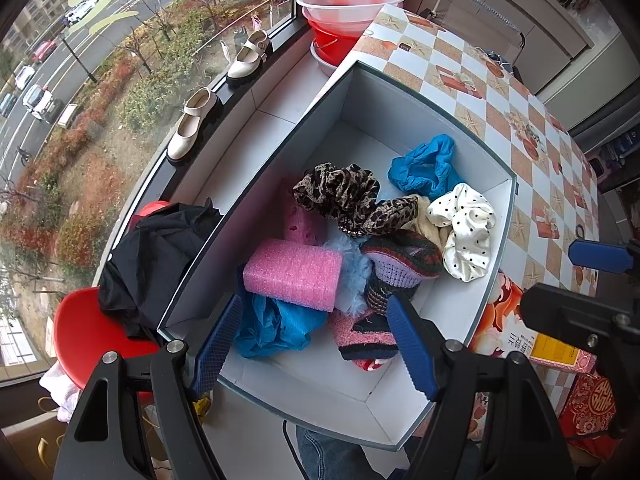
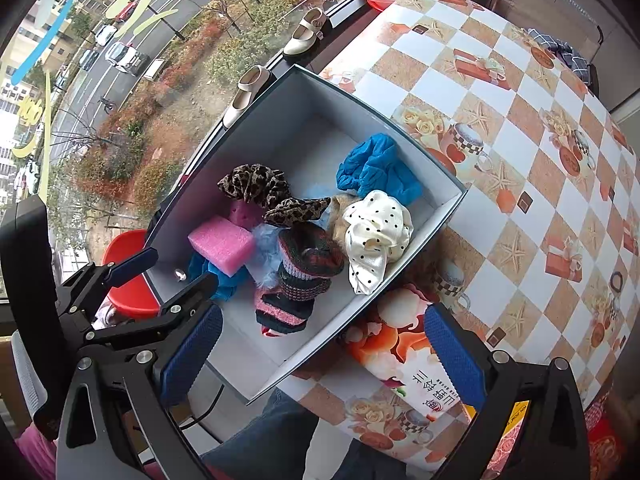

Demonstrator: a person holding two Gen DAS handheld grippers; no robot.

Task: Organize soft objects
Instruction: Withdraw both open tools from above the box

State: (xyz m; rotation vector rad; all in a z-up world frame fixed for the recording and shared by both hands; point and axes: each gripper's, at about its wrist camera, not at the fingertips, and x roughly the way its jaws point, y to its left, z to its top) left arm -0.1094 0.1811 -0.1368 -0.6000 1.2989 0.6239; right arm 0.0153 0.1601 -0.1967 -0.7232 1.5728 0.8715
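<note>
A white box (image 1: 500, 240) (image 2: 452, 204) on the checkered table holds a pile of soft things: a pink foam block (image 1: 294, 274) (image 2: 222, 243), leopard scrunchies (image 1: 340, 192) (image 2: 256, 184), a white polka-dot scrunchie (image 1: 466, 230) (image 2: 376, 236), blue crumpled material (image 1: 428, 168) (image 2: 376, 166), knitted striped pieces (image 1: 400, 258) (image 2: 306, 264) and pale blue fluff (image 1: 354, 272). My left gripper (image 1: 316, 350) is open and empty above the box's near end. My right gripper (image 2: 320, 356) is open and empty over the box's near corner. The left gripper also shows in the right wrist view (image 2: 168, 272).
The checkered tablecloth (image 2: 520, 160) extends right of the box. A printed carton (image 2: 400, 380) (image 1: 520, 340) lies at the box's near right. Red and white basins (image 1: 344, 12), shoes on the sill (image 1: 192, 124), a red stool (image 1: 88, 336) with black cloth (image 1: 152, 264) lie left.
</note>
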